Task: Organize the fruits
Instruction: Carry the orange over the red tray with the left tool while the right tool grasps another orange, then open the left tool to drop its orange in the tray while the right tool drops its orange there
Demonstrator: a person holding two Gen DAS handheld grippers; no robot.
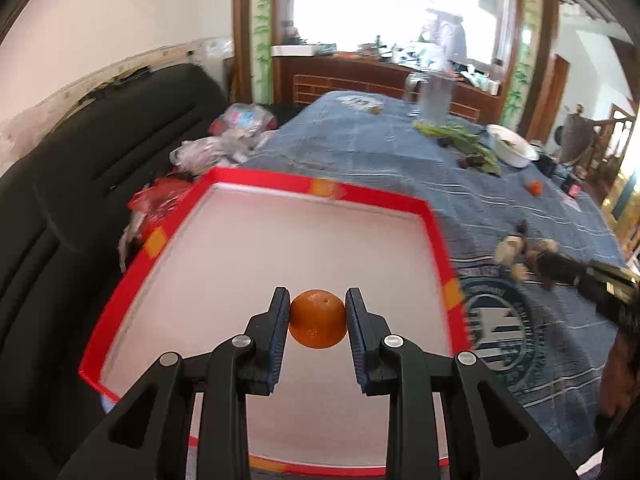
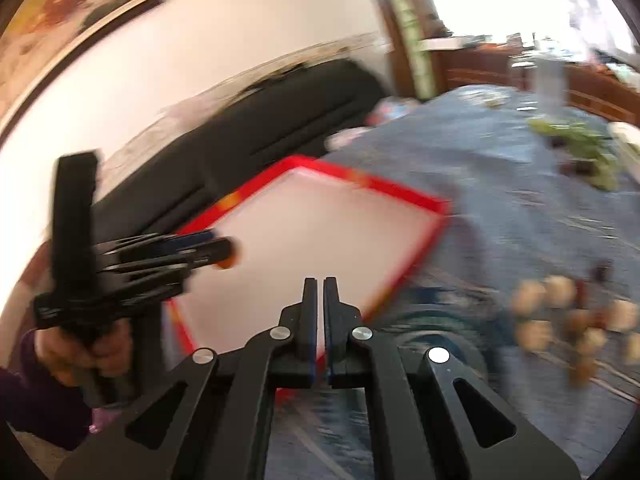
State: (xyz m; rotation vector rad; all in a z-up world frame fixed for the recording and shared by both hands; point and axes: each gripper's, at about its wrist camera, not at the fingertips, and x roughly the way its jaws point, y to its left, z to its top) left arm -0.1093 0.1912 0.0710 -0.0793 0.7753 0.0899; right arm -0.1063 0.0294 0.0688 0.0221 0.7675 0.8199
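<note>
An orange point(image 1: 318, 319), round and glossy with a small dimple near its top, sits clamped between the two fingers of the left gripper point(image 1: 318, 312) above the pale floor of a red-rimmed tray point(image 1: 434, 236); whether it touches the floor cannot be told. A second small orange fruit point(image 1: 535, 187) lies far off on the blue cloth. A cluster of small tan, round fruits point(image 2: 560, 320), mixed with a few dark ones, lies on the cloth right of the tray, blurred.

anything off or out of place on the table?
One small orange fruit sits alone far across the blue cloth, away from the red tray. Leafy greens lie loose beside a white bowl. No spills visible.
</note>
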